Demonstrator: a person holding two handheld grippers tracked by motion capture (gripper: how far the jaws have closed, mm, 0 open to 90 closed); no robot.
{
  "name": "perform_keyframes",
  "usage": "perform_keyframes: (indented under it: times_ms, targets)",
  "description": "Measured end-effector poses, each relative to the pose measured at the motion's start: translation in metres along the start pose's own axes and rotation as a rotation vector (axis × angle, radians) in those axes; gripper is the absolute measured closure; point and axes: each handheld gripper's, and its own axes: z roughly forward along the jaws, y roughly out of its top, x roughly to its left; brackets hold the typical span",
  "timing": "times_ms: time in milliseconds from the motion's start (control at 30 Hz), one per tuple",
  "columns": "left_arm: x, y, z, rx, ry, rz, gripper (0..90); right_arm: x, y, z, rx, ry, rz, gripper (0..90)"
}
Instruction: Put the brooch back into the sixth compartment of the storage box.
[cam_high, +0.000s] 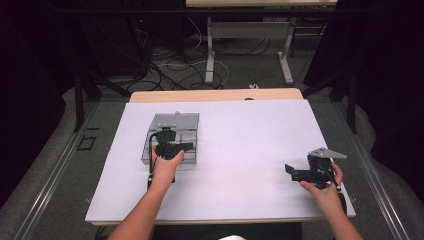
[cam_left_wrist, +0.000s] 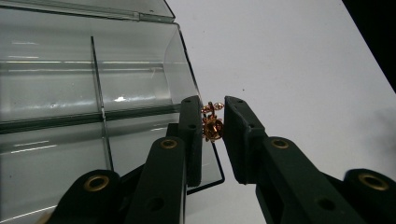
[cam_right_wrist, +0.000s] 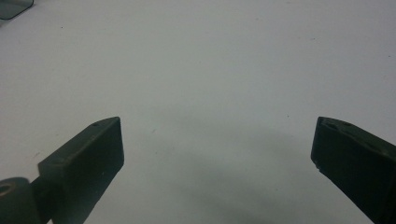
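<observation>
- Left gripper (cam_left_wrist: 212, 122) — clenched on a small amber trinket (cam_left_wrist: 212, 127), mid-frame, beside the clear box (cam_left_wrist: 93, 93).
- Right gripper (cam_right_wrist: 217, 154) — released, jaws wide over the white table (cam_right_wrist: 210, 60).

A small copper-coloured trinket (cam_left_wrist: 212, 125), with a rounded amber body and thin looped wire at its top, hangs pinched between the closed jaws of the left gripper (cam_left_wrist: 212, 128), just beside the right end wall of the box. The clear plastic box (cam_left_wrist: 93, 93) lies open on the white table, its lid folded back and thin walls dividing it into compartments.
</observation>
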Motion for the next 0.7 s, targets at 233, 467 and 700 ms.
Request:
perform_keyframes:
  times_ms: [233, 467, 700]
  targets:
    - [0.005, -0.003, 0.003, 0.008, 0.006, -0.001, 77.9, 0.0, 0.0, 0.0, 0.001, -0.002, 0.002, 2.3]
    - [0.009, -0.007, 0.007, 0.018, 0.016, -0.007, 77.9, 0.0, 0.0, 0.0, 0.001, -0.004, 0.002, 2.4]
    - [0.013, -0.01, 0.01, 0.044, 0.02, -0.017, 77.9, -0.001, 0.0, -0.001, 0.0, -0.001, 0.002, 2.4]
